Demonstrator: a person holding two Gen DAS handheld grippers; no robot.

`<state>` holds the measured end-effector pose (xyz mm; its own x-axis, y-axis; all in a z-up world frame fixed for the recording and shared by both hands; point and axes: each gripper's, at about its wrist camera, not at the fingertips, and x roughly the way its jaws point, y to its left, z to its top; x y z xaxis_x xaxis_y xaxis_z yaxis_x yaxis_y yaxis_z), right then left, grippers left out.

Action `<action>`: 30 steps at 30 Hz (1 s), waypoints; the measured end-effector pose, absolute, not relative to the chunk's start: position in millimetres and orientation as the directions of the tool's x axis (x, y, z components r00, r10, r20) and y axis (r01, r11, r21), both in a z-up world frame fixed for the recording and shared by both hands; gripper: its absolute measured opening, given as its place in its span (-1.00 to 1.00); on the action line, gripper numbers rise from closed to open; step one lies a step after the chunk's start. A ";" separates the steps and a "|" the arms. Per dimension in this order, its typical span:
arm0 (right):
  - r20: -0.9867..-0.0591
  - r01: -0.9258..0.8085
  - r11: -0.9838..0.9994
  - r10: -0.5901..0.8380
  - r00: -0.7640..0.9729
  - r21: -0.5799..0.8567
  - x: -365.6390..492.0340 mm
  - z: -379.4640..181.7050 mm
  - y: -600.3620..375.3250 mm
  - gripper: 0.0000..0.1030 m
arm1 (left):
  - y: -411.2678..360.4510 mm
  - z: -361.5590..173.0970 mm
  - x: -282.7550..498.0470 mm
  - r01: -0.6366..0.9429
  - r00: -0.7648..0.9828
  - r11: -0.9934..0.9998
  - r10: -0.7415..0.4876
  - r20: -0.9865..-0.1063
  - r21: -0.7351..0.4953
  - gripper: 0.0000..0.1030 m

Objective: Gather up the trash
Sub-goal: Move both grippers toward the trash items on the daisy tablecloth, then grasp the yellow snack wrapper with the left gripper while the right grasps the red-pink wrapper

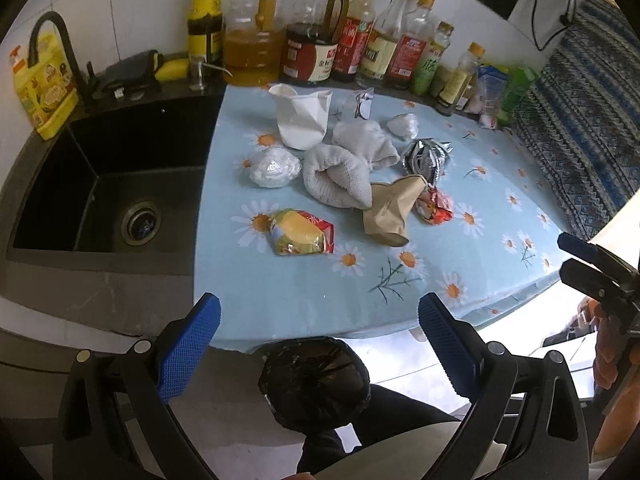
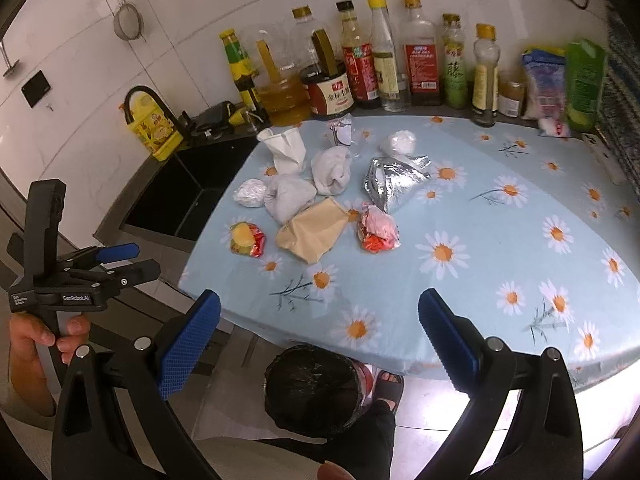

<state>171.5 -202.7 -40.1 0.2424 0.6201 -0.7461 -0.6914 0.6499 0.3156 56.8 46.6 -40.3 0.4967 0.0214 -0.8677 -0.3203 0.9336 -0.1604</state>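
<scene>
Trash lies on the daisy tablecloth (image 1: 320,288): a yellow-red snack wrapper (image 1: 302,233) (image 2: 247,239), a brown paper bag (image 1: 392,210) (image 2: 316,230), a red-white wrapper (image 1: 434,206) (image 2: 379,229), a silver foil bag (image 1: 426,156) (image 2: 394,178), a crushed white cup (image 1: 300,116) (image 2: 285,150), white crumpled balls (image 1: 274,167) and two grey-white cloth bundles (image 1: 340,176). A black-lined bin (image 1: 314,384) (image 2: 314,386) stands on the floor below the table edge. My left gripper (image 1: 319,344) is open and empty above the bin. My right gripper (image 2: 319,342) is open and empty too.
A black sink (image 1: 112,184) lies left of the table. Several bottles (image 1: 360,52) line the back wall. The right gripper shows at the right edge of the left wrist view (image 1: 592,268); the left gripper shows at the left of the right wrist view (image 2: 100,268).
</scene>
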 end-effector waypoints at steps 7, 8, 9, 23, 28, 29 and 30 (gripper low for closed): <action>-0.781 -0.690 0.636 0.602 0.165 0.345 221.0 -67.7 -181.2 0.86 | 56.6 -64.9 95.7 -0.330 0.424 0.933 0.013 -0.906 -0.141 0.87; -0.786 -0.689 0.637 0.598 0.159 0.345 225.8 -71.0 -179.0 0.84 | 58.0 -68.1 100.4 -0.333 0.417 0.932 0.012 -0.909 -0.140 0.87; -0.795 -0.689 0.636 0.590 0.144 0.347 234.5 -77.6 -174.9 0.83 | 60.8 -72.0 106.1 -0.340 0.414 0.930 0.017 -0.910 -0.137 0.87; -0.849 -0.718 0.611 0.525 0.053 0.333 291.7 -133.2 -129.0 0.47 | 82.6 -123.9 160.4 -0.365 0.297 0.922 -0.014 -0.955 -0.127 0.84; -0.864 -0.727 0.604 0.503 0.031 0.326 302.1 -146.5 -120.8 0.28 | 89.8 -139.1 170.4 -0.380 0.256 0.919 -0.007 -0.967 -0.108 0.66; -0.865 -0.728 0.604 0.501 0.028 0.326 304.2 -148.5 -119.9 0.27 | 91.9 -141.2 171.5 -0.391 0.249 0.915 -0.002 -0.969 -0.103 0.66; -0.866 -0.729 0.602 0.499 0.025 0.325 306.1 -150.2 -118.7 0.25 | 94.5 -143.4 172.5 -0.404 0.243 0.909 0.001 -0.970 -0.100 0.66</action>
<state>306.1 -118.7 -150.2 0.0255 0.4987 -0.8664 -0.7291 0.6022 0.3252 172.5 94.5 -143.4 0.2433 0.0009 -0.9699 -0.4037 0.9094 -0.1004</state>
